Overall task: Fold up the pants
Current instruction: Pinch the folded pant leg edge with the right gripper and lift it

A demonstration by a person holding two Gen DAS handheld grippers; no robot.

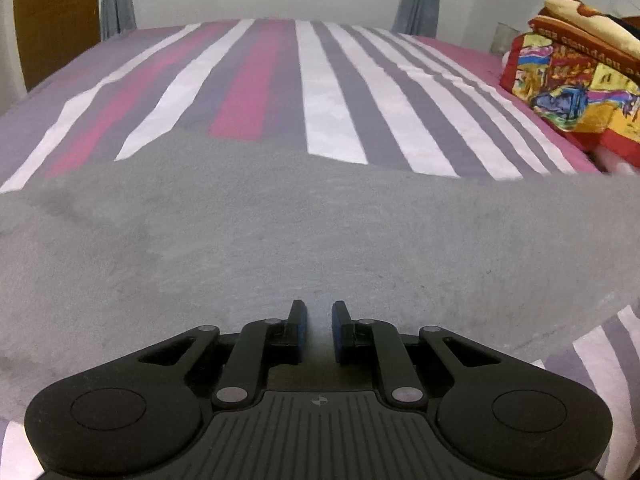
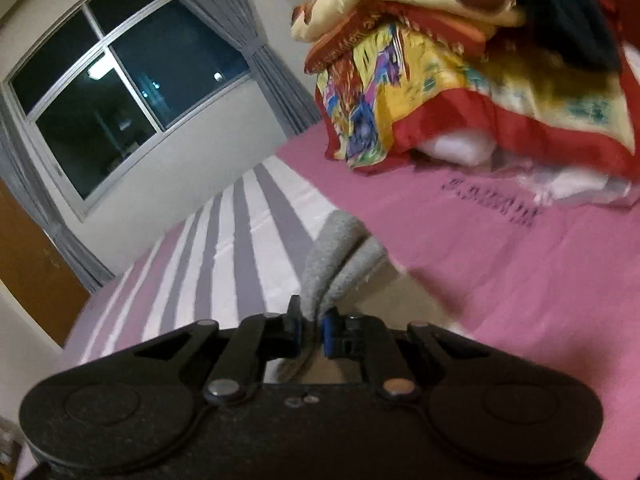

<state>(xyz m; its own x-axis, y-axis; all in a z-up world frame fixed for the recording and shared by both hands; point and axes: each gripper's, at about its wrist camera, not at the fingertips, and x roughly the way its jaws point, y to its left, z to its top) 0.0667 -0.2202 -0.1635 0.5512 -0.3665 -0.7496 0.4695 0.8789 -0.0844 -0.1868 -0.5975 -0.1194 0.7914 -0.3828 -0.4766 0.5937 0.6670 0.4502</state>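
The grey pants (image 1: 280, 232) lie spread across the striped bedsheet (image 1: 332, 92), filling the near part of my left view. My right gripper (image 2: 313, 326) is clamped on a bunched fold of them, lifted off the bed. My left gripper (image 1: 319, 320) sits over the flat cloth with its jaws drawn nearly together; whether it pinches fabric I cannot tell. Folded colourful blankets (image 2: 432, 80) are stacked beyond.
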